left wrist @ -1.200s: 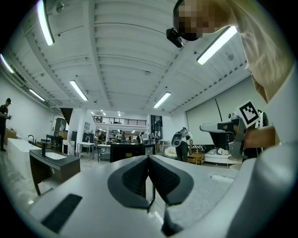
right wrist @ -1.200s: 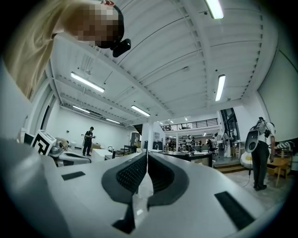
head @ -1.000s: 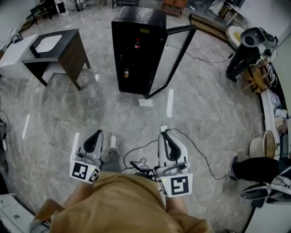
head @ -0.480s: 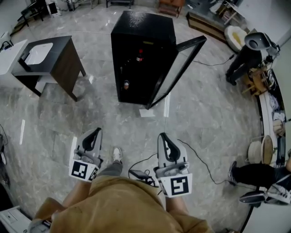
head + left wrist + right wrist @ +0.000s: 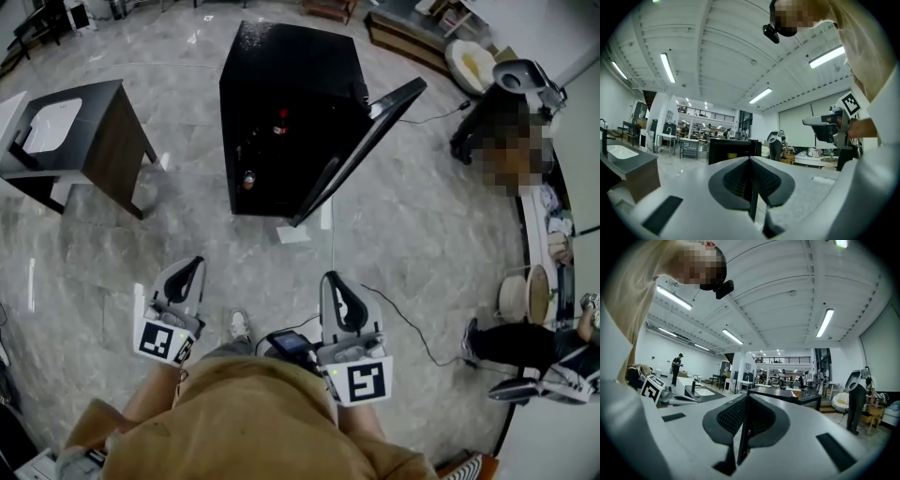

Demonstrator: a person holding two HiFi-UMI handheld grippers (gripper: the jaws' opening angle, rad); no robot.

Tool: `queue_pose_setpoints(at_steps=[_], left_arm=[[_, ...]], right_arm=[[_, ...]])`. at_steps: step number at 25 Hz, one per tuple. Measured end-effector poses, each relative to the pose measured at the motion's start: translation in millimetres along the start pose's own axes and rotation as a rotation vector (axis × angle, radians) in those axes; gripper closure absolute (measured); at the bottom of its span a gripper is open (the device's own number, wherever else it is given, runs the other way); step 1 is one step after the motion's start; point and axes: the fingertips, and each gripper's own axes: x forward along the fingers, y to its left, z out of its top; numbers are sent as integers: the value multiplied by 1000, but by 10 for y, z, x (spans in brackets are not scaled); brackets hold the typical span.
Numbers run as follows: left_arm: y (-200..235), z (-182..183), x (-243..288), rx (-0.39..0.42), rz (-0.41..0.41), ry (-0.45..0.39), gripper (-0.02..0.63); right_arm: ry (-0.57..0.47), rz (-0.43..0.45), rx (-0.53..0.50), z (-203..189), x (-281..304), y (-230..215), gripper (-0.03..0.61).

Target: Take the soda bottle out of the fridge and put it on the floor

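Soda bottle (image 5: 280,123) upright on upper shelf in blk fridge (image 5: 291,56) w/ door open

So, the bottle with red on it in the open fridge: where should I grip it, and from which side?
Probably around its body, below the neck, coming level from the open front. The bottle seems to stand upright on an upper shelf of the fridge, and the door is swung to the right, so the front is free.
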Motion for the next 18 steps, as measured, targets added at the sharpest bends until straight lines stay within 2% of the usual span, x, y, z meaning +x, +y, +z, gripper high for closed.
queue_pose_setpoints(at_steps=[4,8,11,14,18], left_arm=[[47,14,103,-39,-29,-9,612],[-46,-26,270,-62,-116,-2,612],[-18,-87,396,-89,-159,1,612],[68,-111,567,-100,-147,10,612],[187,-97,874,-74,-79,19,612]], right_arm=[[17,-24,-6,32,25,-10,574],[0,-62,-7,39,90,-153,574],[-18,-58,-1,-18,199,-179,574],[-25,-30,11,-92,352,-248,574],[-34,26,28,-143,675,-475,574]])
